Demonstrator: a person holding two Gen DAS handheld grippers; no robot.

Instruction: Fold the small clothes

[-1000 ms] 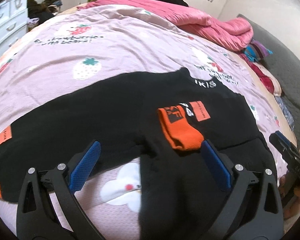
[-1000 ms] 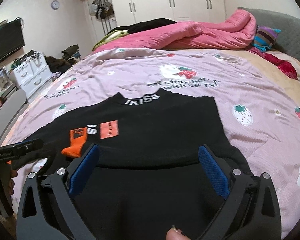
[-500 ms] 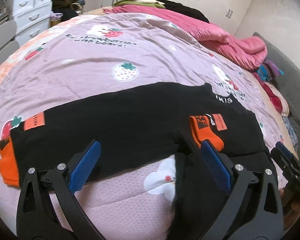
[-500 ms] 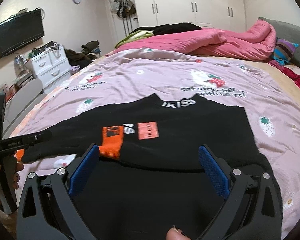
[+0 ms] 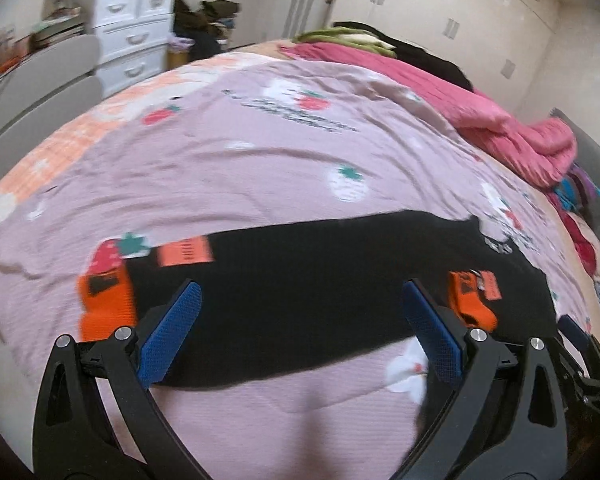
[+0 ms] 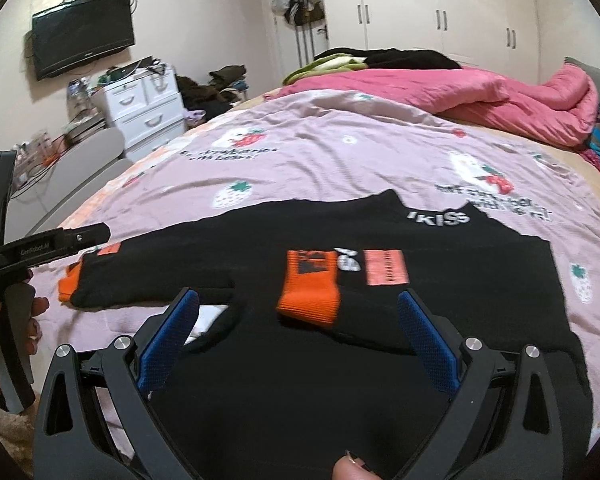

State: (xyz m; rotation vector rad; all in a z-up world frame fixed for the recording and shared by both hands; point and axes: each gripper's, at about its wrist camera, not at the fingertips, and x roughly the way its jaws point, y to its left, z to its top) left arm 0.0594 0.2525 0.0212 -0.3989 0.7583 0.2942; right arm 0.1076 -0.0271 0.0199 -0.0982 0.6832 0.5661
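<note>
A black sweatshirt [image 6: 440, 280] with orange cuffs lies flat on the lilac strawberry bedspread [image 6: 320, 160]. One sleeve is folded across the chest, its orange cuff [image 6: 309, 292] lying by the printed patches. The other sleeve [image 5: 300, 280] stretches out to the left, ending in an orange cuff [image 5: 104, 300]. My left gripper [image 5: 300, 332] hovers open above that outstretched sleeve, holding nothing. My right gripper [image 6: 298, 336] hangs open over the lower body of the shirt, empty. The left gripper's body [image 6: 48, 248] and the hand holding it show at the left edge of the right wrist view.
A pink quilt [image 6: 500, 100] with dark and green clothes on it is heaped at the far end of the bed. White drawers [image 6: 144, 112], a grey chair [image 6: 80, 168] and a wall TV [image 6: 82, 44] stand to the left. Bright clothing [image 5: 580, 200] lies at the right.
The left gripper has swung left, from over the folded cuff to over the outstretched sleeve. The right gripper has drifted slightly left. Both stayed open; the shirt has not moved.
</note>
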